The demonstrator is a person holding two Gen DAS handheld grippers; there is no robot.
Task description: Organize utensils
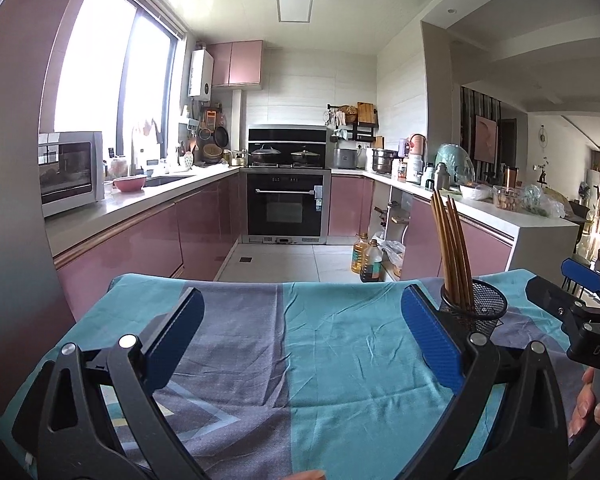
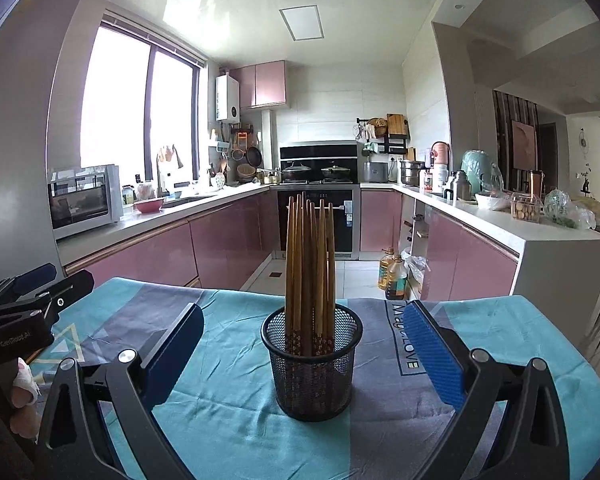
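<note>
The left claw's finger (image 1: 432, 340) hides part of the mesh holder (image 1: 485, 305); both hands are cropped.

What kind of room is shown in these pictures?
Most likely a home kitchen: a built-in oven under a stove with pots, a sink below the window, and pink cabinets along the counters.

Only the mesh cup (image 2: 311, 364) of upright chopsticks (image 2: 310, 268) interrupts the bare tablecloth (image 2: 228, 420)

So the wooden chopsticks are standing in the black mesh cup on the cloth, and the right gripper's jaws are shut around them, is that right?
Not quite: the right gripper has its jaws wide open, clear of the wooden chopsticks. The chopsticks do stand in the black mesh cup on the cloth, as the right wrist view shows.
</note>
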